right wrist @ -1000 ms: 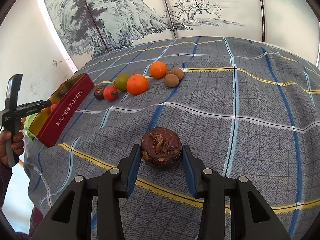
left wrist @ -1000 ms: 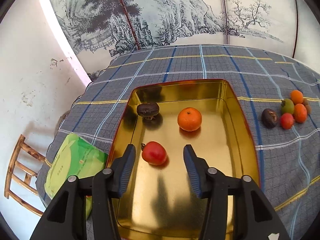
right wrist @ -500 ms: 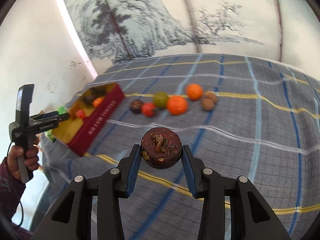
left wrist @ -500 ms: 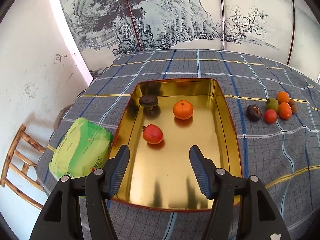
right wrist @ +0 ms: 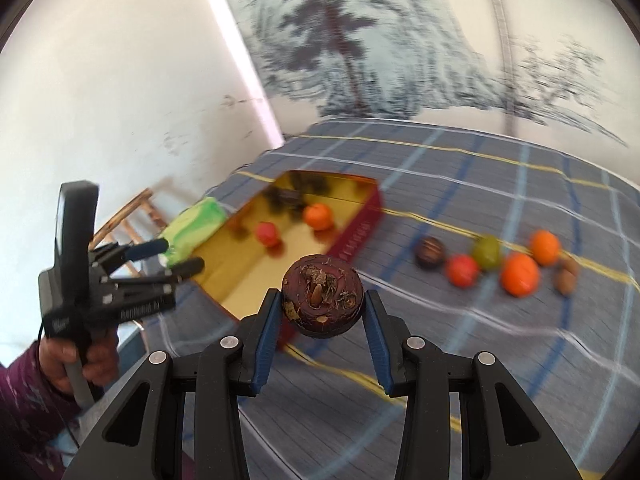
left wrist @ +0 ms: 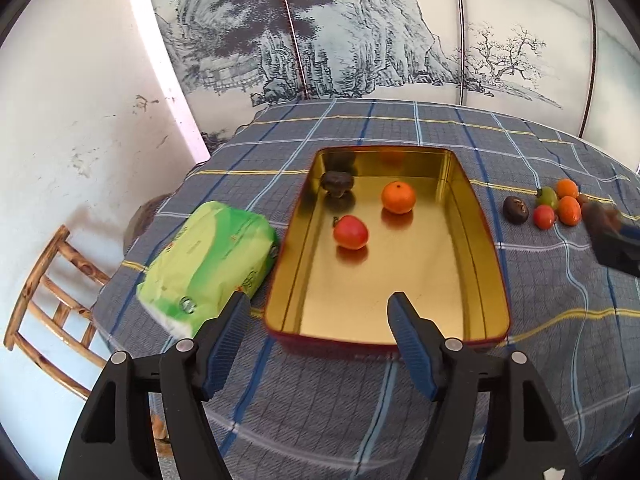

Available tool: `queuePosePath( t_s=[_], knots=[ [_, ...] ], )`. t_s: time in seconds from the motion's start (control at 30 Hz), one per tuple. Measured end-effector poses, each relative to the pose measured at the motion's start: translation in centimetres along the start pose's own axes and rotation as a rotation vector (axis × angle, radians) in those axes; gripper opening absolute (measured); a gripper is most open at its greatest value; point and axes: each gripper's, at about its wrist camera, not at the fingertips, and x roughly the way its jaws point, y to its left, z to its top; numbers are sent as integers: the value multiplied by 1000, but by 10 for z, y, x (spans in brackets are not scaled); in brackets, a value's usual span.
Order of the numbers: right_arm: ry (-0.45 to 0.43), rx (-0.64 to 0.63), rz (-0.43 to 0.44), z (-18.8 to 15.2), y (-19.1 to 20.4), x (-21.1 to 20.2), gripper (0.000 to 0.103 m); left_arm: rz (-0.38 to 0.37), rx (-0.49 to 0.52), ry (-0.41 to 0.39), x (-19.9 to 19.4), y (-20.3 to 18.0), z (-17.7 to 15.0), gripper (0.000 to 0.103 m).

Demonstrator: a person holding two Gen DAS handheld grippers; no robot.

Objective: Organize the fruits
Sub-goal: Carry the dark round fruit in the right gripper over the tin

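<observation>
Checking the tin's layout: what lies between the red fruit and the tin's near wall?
Nothing: in the left wrist view the gold floor of the tin is bare from the red fruit to the near wall.

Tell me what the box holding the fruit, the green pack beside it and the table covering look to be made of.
Box: likely tin-plate metal; glossy gold inside mirrors the fruit, red printed outside. Green pack: probably thin plastic film, shiny and creased, over something soft. Table covering: woven fabric, matte blue-grey plaid with visible weave and wrinkles.
</observation>
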Motion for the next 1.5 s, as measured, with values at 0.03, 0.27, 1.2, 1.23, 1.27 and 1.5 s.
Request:
queuePosePath(
  t_s=[0.03,0.27,1.2,1.23,1.27,1.5],
  knots=[
    [5,-10,10,5,5,6,42,0,1,-3,-2,2,-1,68],
    [54,-41,80,36,33,57,42,2,6,-29,-10,13,-6,70],
    [183,-73,19,50,47,148,42,-11,-32,-16,5,35,-11,72],
    [183,-73,20,50,47,148,42,-10,-32,-17,5,35,-11,72],
    [184,-73,18,51,47,149,42,-8,-31,-20,5,36,-11,72],
    [193,-63,8,51,45,156,42,-6,-29,-19,4,35,-10,73]
  ],
)
